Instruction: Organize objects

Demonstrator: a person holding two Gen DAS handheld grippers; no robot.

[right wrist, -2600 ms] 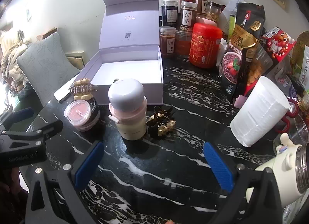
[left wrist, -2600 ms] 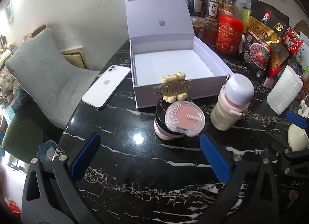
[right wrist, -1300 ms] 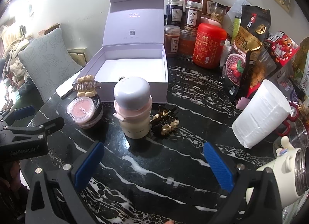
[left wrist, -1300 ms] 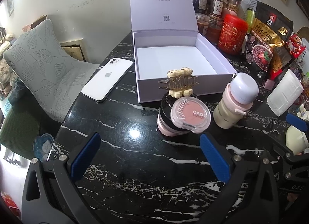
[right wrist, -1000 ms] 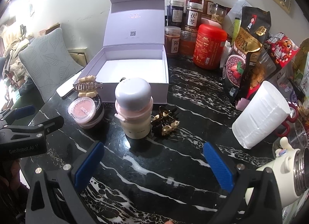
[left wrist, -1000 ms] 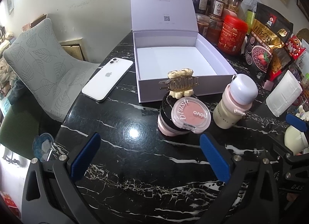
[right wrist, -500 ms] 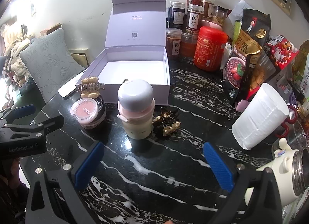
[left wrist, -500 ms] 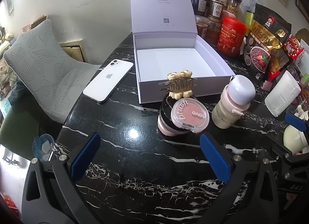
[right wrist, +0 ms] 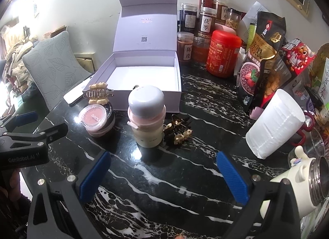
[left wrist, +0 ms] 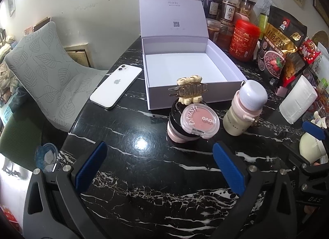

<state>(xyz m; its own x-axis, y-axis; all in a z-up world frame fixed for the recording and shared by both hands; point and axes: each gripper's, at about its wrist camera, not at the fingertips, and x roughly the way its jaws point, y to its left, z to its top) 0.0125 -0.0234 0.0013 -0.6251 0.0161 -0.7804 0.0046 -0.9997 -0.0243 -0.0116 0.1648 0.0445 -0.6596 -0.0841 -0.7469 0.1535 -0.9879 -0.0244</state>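
An open, empty lavender box (left wrist: 220,62) (right wrist: 173,78) stands at the back of the black marble table. In front of it a pink blush compact (left wrist: 199,120) (right wrist: 93,116) lies on a round jar, with a gold hair clip (left wrist: 188,90) (right wrist: 98,92) on top. A small cream bottle with a lilac cap (left wrist: 244,107) (right wrist: 147,115) stands to their right, a dark hair clip (right wrist: 178,129) beside it. My left gripper (left wrist: 158,169) is open and empty, short of the compact. My right gripper (right wrist: 163,173) is open and empty, short of the bottle.
A white phone (left wrist: 116,86) lies left of the box. Jars, a red canister (right wrist: 223,53) and snack bags (right wrist: 261,53) crowd the back right. A white pack (right wrist: 275,127) and a cream kettle (right wrist: 296,181) stand at the right. A grey chair (left wrist: 47,74) is beyond the table's left edge.
Both grippers have drifted slightly, so the objects shift a little in view. No object has moved on the table. Both grippers stay open.
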